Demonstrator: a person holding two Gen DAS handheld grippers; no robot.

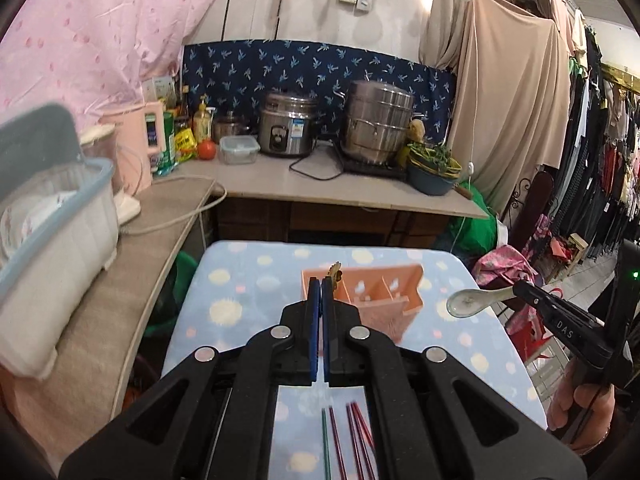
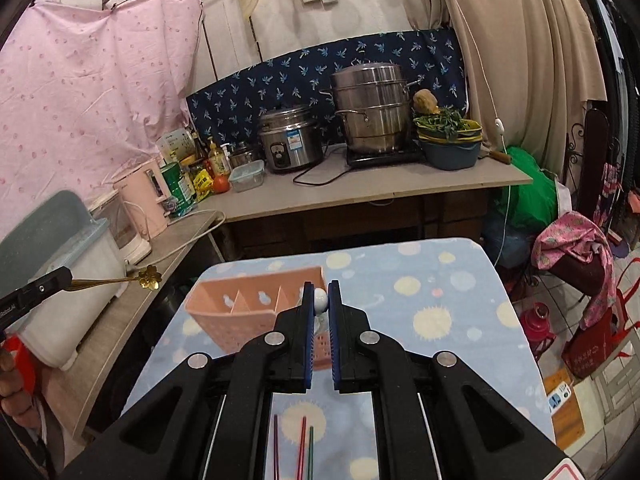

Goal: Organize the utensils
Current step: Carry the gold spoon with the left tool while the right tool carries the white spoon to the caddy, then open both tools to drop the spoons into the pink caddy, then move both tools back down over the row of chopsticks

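A pink divided utensil holder (image 1: 372, 296) stands on the blue dotted table; it also shows in the right wrist view (image 2: 256, 300). My left gripper (image 1: 321, 284) is shut on a gold flower-shaped spoon (image 2: 140, 278), held above the holder's left side. My right gripper (image 2: 320, 292) is shut on a white ceramic spoon (image 1: 470, 300) by its handle (image 2: 320, 300), held in the air to the right of the holder. Several coloured chopsticks (image 1: 352, 440) lie on the table near me, also in the right wrist view (image 2: 302, 448).
The table (image 1: 248, 300) is small, with drop-offs left and right. A counter (image 1: 348, 188) behind holds a rice cooker (image 1: 284, 128), steamer pot (image 1: 378, 124) and blue basin (image 1: 432, 176). A dish bin (image 1: 52, 232) sits on the left shelf.
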